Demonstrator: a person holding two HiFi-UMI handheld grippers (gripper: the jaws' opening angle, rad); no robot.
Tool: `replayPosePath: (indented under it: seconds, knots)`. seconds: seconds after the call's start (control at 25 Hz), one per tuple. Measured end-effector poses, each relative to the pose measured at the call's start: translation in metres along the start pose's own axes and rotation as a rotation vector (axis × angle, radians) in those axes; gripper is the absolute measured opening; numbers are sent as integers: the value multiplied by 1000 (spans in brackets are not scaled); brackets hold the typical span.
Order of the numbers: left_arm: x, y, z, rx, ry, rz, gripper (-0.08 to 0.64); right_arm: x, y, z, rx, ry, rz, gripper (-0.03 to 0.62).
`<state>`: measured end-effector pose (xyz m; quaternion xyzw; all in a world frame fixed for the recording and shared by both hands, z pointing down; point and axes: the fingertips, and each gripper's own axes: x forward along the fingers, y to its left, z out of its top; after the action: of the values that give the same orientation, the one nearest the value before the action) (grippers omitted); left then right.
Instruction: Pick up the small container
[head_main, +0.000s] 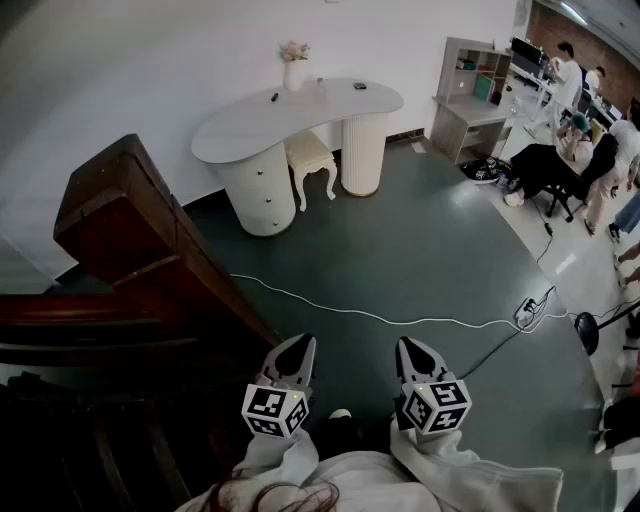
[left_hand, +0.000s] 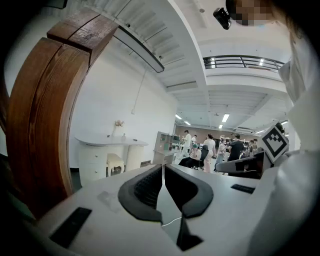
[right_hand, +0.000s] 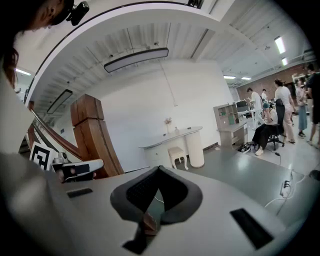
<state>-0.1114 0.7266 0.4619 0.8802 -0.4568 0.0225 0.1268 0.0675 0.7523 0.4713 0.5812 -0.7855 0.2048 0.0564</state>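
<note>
White sleeves (head_main: 300, 465) fill the bottom of the head view as a person stands on a grey-green floor (head_main: 430, 240), a tool in each hand and nothing in either. At far left a dark wooden stair rail (head_main: 130, 225) runs close beside the left gripper (head_main: 298, 346), whose jaws are pressed together on nothing; a swing that way could knock it against the wood. Well ahead stands a white table (head_main: 250, 125) carrying a vase (head_main: 293, 72) and a few small dark items too tiny to name, so the small container cannot be picked out from here. It is likely among them, and reaching for the wrong piece or toppling the vase is a real risk. The right gripper (head_main: 412, 348) is likewise closed and empty; both would need to open before any grasp, or they would only push the container away. A white cable (head_main: 380, 318) crosses the floor between the person and the table, a likely trip hazard on the walk over. People (head_main: 580, 150) work at far right.
</note>
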Motion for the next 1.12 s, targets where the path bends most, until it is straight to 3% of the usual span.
replayPosePath:
  seconds: [0.6, 1.12]
  knots:
    - [-9, 17, -8, -29, 6, 9, 26, 4, 6, -1, 11, -37, -59, 49]
    - [6, 14, -9, -23, 20, 10, 26, 20, -11, 14, 25, -57, -31, 49]
